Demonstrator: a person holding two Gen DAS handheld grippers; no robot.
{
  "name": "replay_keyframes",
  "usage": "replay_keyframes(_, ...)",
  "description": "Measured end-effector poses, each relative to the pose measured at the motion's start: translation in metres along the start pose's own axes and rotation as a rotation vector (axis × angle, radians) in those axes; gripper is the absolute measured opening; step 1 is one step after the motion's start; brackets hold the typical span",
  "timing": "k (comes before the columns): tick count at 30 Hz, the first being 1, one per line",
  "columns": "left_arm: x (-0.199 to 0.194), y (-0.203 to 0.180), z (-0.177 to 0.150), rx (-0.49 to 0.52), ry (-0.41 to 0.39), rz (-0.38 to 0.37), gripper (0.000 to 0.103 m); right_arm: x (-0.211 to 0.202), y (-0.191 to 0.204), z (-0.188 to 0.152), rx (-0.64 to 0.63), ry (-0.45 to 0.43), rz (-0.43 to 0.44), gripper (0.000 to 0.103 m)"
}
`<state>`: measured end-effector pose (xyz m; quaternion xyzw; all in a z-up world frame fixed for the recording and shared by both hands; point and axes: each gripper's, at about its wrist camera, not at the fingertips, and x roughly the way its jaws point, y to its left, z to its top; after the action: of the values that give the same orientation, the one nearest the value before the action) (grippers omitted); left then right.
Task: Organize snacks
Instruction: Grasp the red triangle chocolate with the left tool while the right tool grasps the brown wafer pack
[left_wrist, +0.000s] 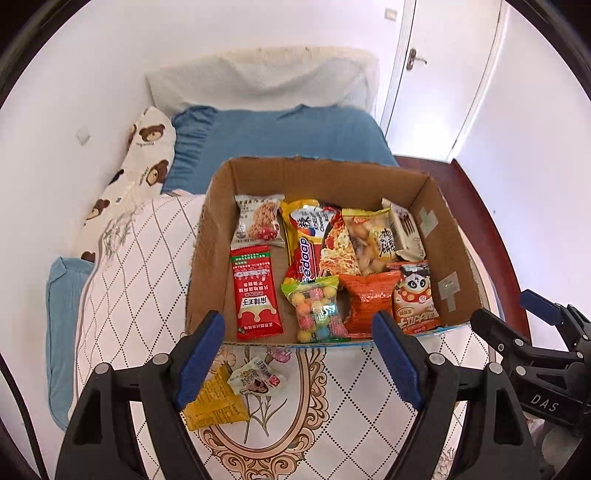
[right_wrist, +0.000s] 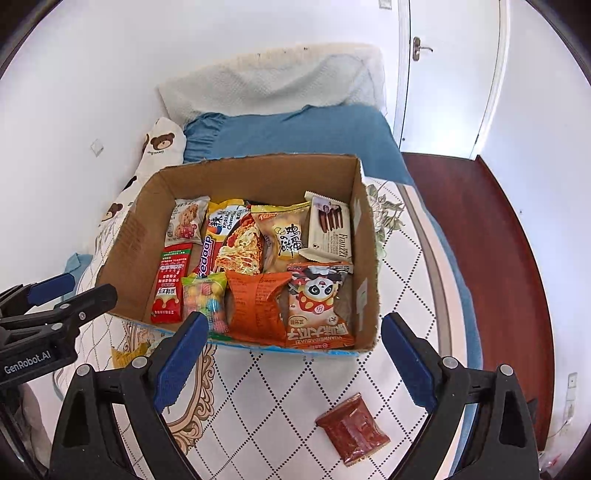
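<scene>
An open brown cardboard box (left_wrist: 321, 177) sits on a bed covered with a white quilted cover printed with dotted diamonds (right_wrist: 295, 398). Snack packets lie flat inside the box, side by side. Along its left are a pale oat-cookie packet (left_wrist: 258, 221) and, nearer, a long red sachet with white lettering (left_wrist: 256, 291). In the middle lie a red and yellow noodle packet (left_wrist: 314, 236) and a clear bag of pastel candy balls (left_wrist: 317, 306). To the right lie an orange crinkled packet (right_wrist: 255, 306), a panda-printed packet (right_wrist: 319, 306), a yellow biscuit bag (right_wrist: 284, 232) and a cream wafer packet (right_wrist: 328, 232).

Outside the box, on the cover, lie a yellow triangular packet (left_wrist: 212, 402), touching a small white wrapped sweet (left_wrist: 256, 378), and a dark red square sachet (right_wrist: 352, 428).

The left gripper (left_wrist: 299, 358) has its blue-padded fingers spread, holding nothing. The right gripper (right_wrist: 293, 360) has its fingers spread too, also empty.
</scene>
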<state>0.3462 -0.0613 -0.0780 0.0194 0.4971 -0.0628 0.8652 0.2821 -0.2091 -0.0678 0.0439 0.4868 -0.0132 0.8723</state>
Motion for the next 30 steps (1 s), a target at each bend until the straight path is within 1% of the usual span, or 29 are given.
replay_keyframes(5, -0.029, -0.007, -0.017, 0.010, -0.074, 0.011, 0.081, -0.027, -0.004, -0.013, 0.000, -0.046, -0.006, 0.097)
replay_keyframes(12, -0.059, -0.019, -0.036, 0.011, -0.129, 0.004, 0.081, -0.069, -0.001, -0.028, -0.018, -0.125, 0.002, 0.097)
replay_keyframes(16, -0.062, -0.023, -0.046, 0.004, -0.118, -0.004, 0.081, -0.084, -0.002, -0.037, -0.009, -0.146, 0.025, 0.098)
replay_keyframes(18, -0.058, -0.024, -0.055, -0.006, -0.095, -0.003, 0.081, -0.085, -0.006, -0.042, 0.000, -0.137, 0.036, 0.100)
replay_keyframes(21, -0.040, -0.022, -0.078, -0.045, 0.001, -0.018, 0.081, -0.074, -0.016, -0.056, 0.010, -0.087, 0.048, 0.100)
replay_keyframes(23, -0.016, -0.022, -0.102, -0.068, 0.119, -0.040, 0.081, -0.061, -0.028, -0.069, 0.032, -0.033, 0.062, 0.100)
replay_keyframes(26, 0.028, -0.028, -0.152, -0.081, 0.344, -0.090, 0.081, -0.037, -0.049, -0.091, 0.064, 0.048, 0.065, 0.100)
replay_keyframes(28, 0.058, -0.038, -0.191, -0.074, 0.515, -0.150, 0.081, -0.021, -0.062, -0.104, 0.087, 0.105, 0.068, 0.100)
replay_keyframes(29, 0.070, -0.042, -0.210, -0.077, 0.591, -0.179, 0.081, -0.012, -0.070, -0.111, 0.098, 0.136, 0.071, 0.100)
replay_keyframes(30, 0.082, -0.046, -0.229, -0.082, 0.656, -0.192, 0.081, -0.004, -0.075, -0.115, 0.108, 0.160, 0.077, 0.100)
